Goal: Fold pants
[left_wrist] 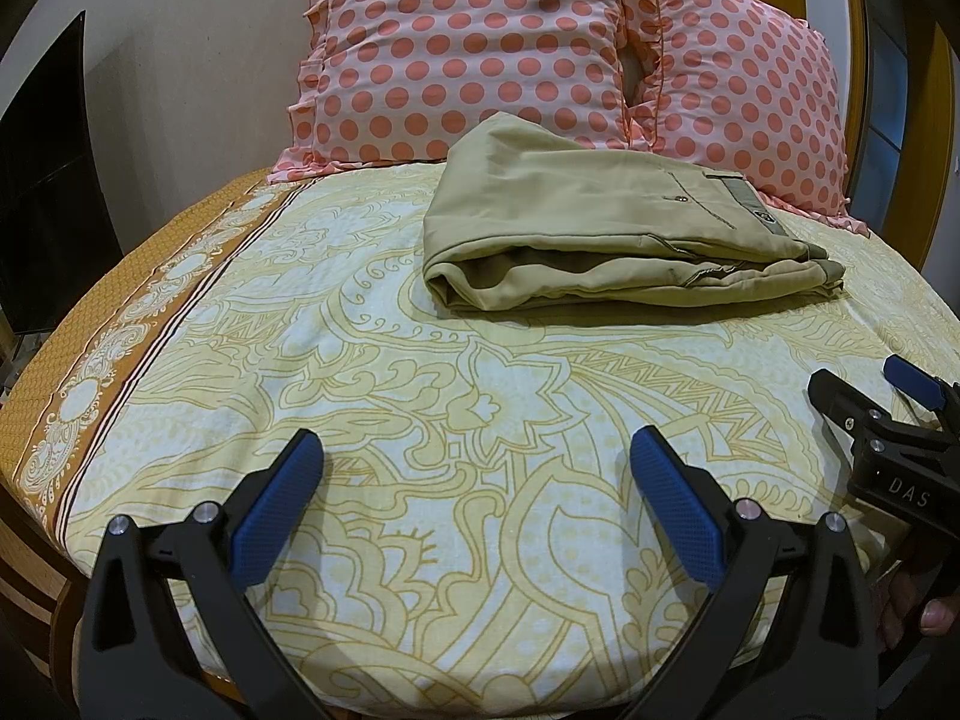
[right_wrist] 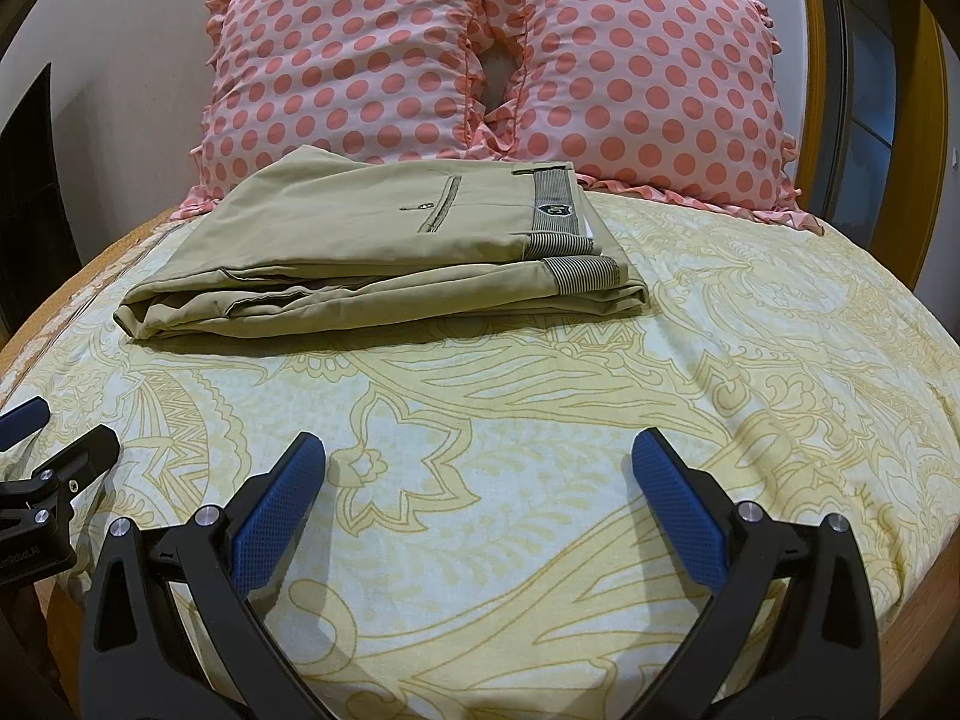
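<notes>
Pants (left_wrist: 606, 228), khaki, lie folded into a compact stack near the head of the bed (left_wrist: 420, 408), their far edge touching the pillows (left_wrist: 456, 54). In the right wrist view the pants (right_wrist: 372, 258) show a welt pocket with a button on the top layer and a striped waistband lining with a dark badge at their right end; the folded bulge is at their left end. Several layers are visible along the near edge, one slightly offset under another. Two pink pillows with salmon dots and ruffled edges stand side by side behind the stack, leaning against the wall. The sheet (right_wrist: 540, 480) is pale with a yellow floral print, and the left wrist view shows an orange patterned border along its left side. Left gripper (left_wrist: 477, 450) hovers over bare sheet near the foot of the bed, its blue-padded fingers (left_wrist: 276, 510) spread wide with nothing between them. Right gripper (right_wrist: 477, 450) is likewise spread wide and empty, over the sheet and well apart from the pants. Each gripper appears at the edge of the other's view, showing they sit side by side. A fingertip shows below the right gripper (left_wrist: 888, 408) at the lower right of the left wrist view.
</notes>
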Demonstrator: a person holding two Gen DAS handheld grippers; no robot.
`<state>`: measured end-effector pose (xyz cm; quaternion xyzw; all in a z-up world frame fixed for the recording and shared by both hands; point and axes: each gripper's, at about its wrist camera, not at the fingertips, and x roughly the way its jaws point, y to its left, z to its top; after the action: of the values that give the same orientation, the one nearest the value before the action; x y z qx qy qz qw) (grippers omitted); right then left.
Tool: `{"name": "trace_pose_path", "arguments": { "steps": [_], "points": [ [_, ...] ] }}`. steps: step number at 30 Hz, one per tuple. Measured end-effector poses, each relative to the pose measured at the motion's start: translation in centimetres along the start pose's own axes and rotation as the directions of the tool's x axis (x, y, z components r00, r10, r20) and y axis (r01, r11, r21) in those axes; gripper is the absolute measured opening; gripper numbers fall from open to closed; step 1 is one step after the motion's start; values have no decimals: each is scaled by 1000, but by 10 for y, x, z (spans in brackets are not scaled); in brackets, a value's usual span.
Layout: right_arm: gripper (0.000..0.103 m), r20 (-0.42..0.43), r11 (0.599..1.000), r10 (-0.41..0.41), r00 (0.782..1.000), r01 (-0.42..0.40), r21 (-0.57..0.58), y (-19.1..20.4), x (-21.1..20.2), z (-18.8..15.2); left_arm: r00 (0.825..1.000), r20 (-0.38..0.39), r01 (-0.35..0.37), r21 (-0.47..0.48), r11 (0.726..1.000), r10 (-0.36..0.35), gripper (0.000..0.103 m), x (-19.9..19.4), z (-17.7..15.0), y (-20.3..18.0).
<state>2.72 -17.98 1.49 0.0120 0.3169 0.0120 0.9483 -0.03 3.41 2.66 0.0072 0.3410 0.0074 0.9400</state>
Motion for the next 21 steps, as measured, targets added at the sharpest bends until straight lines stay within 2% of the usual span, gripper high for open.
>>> {"name": "trace_pose_path", "arguments": {
  "steps": [21],
  "points": [
    [102, 2, 1000, -6, 1000, 6, 4, 2, 0, 0, 1000, 1, -1, -1, 1000, 1, 101, 0, 0, 0]
  ]
}}
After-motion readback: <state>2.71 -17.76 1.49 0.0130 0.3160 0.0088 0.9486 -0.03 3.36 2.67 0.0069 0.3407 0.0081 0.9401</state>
